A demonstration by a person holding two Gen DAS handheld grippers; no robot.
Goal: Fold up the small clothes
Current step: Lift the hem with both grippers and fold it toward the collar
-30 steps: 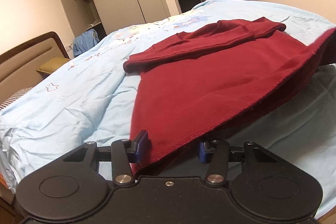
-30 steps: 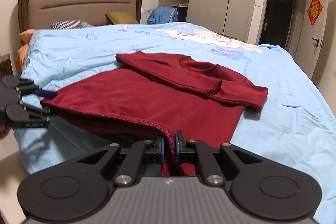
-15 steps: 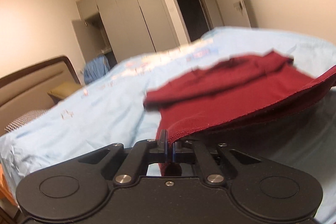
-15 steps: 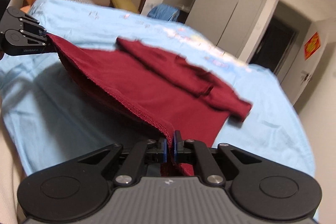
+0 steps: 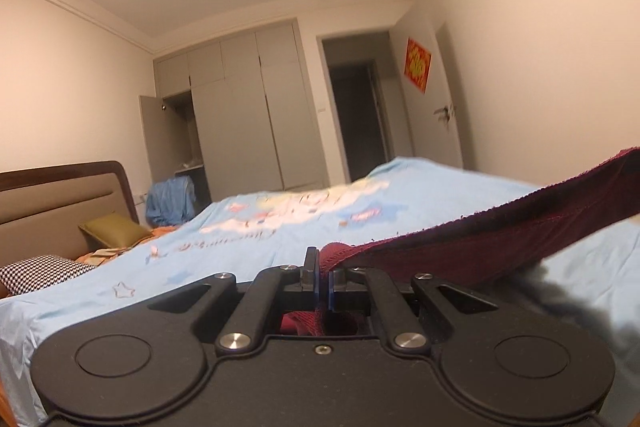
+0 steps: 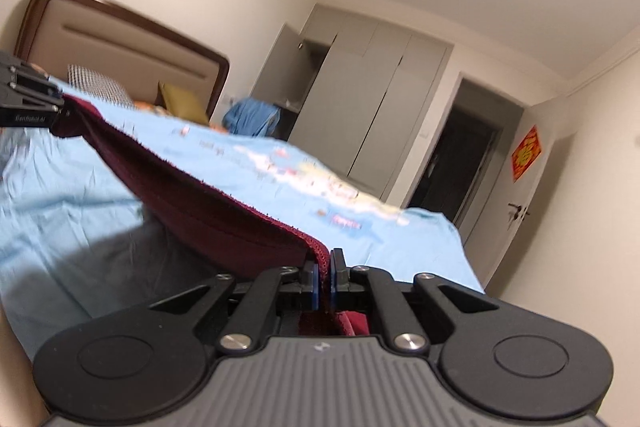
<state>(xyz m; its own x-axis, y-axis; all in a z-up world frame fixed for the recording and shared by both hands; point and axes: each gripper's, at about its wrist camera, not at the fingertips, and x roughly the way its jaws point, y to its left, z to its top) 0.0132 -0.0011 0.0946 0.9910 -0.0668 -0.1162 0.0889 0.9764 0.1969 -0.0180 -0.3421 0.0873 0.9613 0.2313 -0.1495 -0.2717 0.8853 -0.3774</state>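
Observation:
A dark red sweater (image 5: 472,251) hangs stretched between my two grippers above the light blue bed (image 5: 280,227). My left gripper (image 5: 323,277) is shut on one corner of its hem. My right gripper (image 6: 324,273) is shut on the other corner of the sweater (image 6: 224,215). The hem runs taut from one gripper to the other. In the right wrist view the left gripper (image 6: 56,105) shows at the far left edge, holding the cloth. The sweater's body and sleeves are hidden below the lifted hem.
A brown padded headboard (image 6: 132,55) with a checked pillow (image 5: 40,269) and an olive cushion (image 5: 114,231) stands at the bed's head. Grey wardrobes (image 5: 248,119), a dark doorway (image 5: 356,119) and blue clothing (image 5: 172,199) are at the far wall.
Both grippers have lifted the hem higher and tilted upward. The sweater's body and sleeves have dropped out of sight below the raised edge.

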